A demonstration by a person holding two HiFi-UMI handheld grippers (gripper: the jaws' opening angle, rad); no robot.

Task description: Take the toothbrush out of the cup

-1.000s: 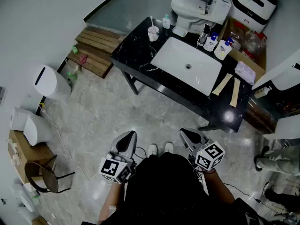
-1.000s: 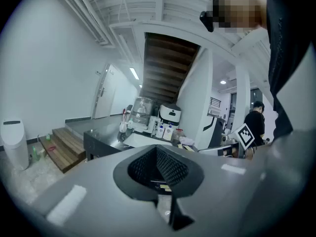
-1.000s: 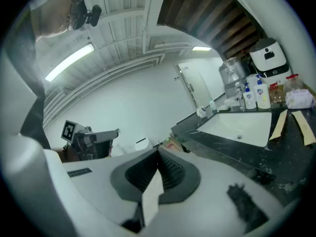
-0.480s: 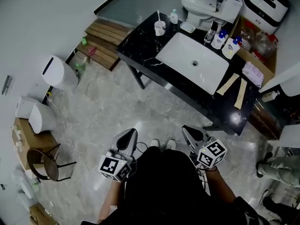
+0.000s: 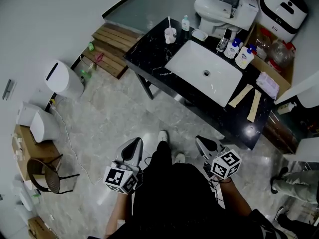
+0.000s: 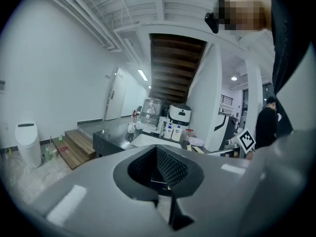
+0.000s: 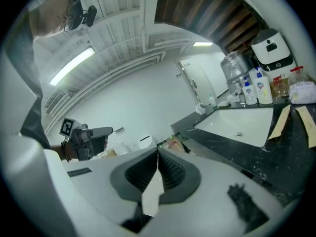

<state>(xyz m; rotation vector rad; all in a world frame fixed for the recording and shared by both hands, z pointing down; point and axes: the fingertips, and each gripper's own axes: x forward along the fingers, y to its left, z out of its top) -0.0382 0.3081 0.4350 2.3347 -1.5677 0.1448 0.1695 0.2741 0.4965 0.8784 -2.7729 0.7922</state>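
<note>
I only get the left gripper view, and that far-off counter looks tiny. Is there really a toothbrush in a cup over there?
Observer: Yes. The head view shows the toothbrush standing in a white cup at the far left corner of the counter.
Operator: Is the other gripper holding anything?
Observer: No. The right gripper has its jaws together with nothing between them.
Operator: Are we close to the counter?
Observer: Not yet. From above, a stretch of floor separates the left gripper from it.
</note>
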